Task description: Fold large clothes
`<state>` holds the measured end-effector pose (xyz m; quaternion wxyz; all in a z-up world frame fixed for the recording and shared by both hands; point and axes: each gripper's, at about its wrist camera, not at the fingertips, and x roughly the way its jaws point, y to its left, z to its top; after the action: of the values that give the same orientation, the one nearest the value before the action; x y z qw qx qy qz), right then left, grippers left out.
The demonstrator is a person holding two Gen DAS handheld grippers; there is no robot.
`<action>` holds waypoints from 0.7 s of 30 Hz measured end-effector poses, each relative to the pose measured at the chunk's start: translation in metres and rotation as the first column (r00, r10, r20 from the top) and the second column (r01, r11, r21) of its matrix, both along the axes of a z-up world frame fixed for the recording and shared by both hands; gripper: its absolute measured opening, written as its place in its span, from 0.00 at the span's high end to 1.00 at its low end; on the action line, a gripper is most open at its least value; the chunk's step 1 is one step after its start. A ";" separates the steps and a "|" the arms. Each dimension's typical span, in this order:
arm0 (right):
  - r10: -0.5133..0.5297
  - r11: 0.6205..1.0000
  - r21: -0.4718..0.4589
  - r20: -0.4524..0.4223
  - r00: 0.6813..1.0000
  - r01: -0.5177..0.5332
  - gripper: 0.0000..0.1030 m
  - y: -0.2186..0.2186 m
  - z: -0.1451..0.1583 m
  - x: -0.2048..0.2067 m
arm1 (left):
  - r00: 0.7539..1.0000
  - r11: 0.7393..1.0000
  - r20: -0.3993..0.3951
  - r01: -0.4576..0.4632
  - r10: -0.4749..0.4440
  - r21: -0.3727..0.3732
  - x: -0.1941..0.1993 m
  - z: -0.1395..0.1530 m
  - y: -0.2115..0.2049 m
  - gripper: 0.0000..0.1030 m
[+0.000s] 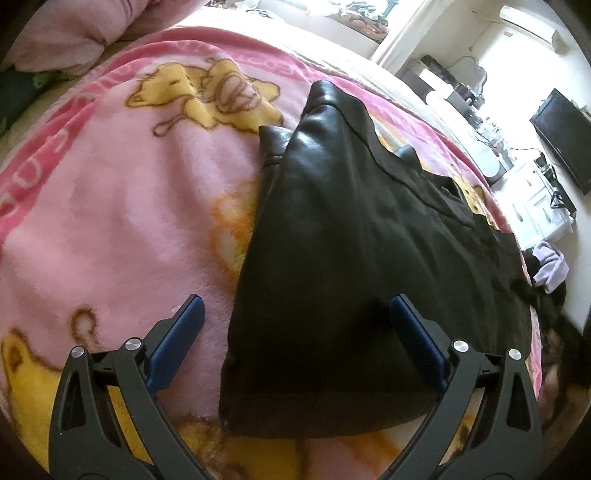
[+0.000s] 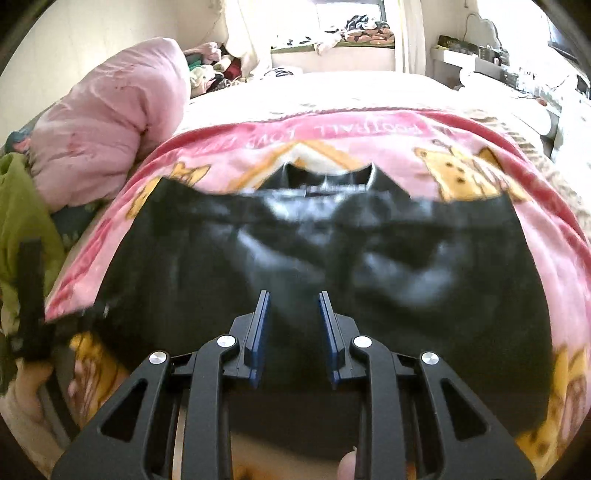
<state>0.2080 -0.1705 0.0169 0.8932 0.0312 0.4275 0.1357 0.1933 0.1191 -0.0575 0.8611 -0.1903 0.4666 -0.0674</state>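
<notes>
A black leather garment lies folded on a pink cartoon-print blanket on a bed. My left gripper is wide open above the garment's near left corner, one blue pad over the blanket, the other over the leather. In the right wrist view the same garment spreads across the blanket, blurred by motion. My right gripper hovers over its near middle with the jaws partly open and nothing between them.
A pink duvet and green cloth are piled at the bed's left. White drawers, a black monitor and clothes on the floor stand to the right. A window ledge with clutter is at the back.
</notes>
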 end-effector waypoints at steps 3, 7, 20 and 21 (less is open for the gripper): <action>-0.023 1.000 -0.011 -0.019 1.000 0.022 0.76 0.003 -0.004 0.033 | 1.000 1.000 0.003 0.011 -0.011 -0.010 0.002 -0.002 -0.001 0.09; -0.061 0.997 -0.044 -0.077 0.995 0.058 0.76 0.009 -0.025 0.069 | 0.999 0.999 0.012 0.032 -0.032 -0.018 0.006 -0.003 -0.004 0.10; 0.042 0.999 -0.006 -0.033 0.999 -0.042 0.74 0.005 -0.014 0.037 | 0.996 0.997 0.057 0.065 -0.062 -0.045 0.007 0.008 -0.009 0.46; 0.062 0.998 -0.031 -0.007 0.998 -0.062 0.74 0.006 -0.006 0.022 | 0.996 0.997 0.061 0.065 -0.062 -0.049 0.006 0.009 -0.008 0.48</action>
<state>0.2300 -0.1648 0.0105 0.8877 0.0044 0.4330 0.1567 0.1998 0.1110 -0.0482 0.8670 -0.1950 0.4446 -0.1121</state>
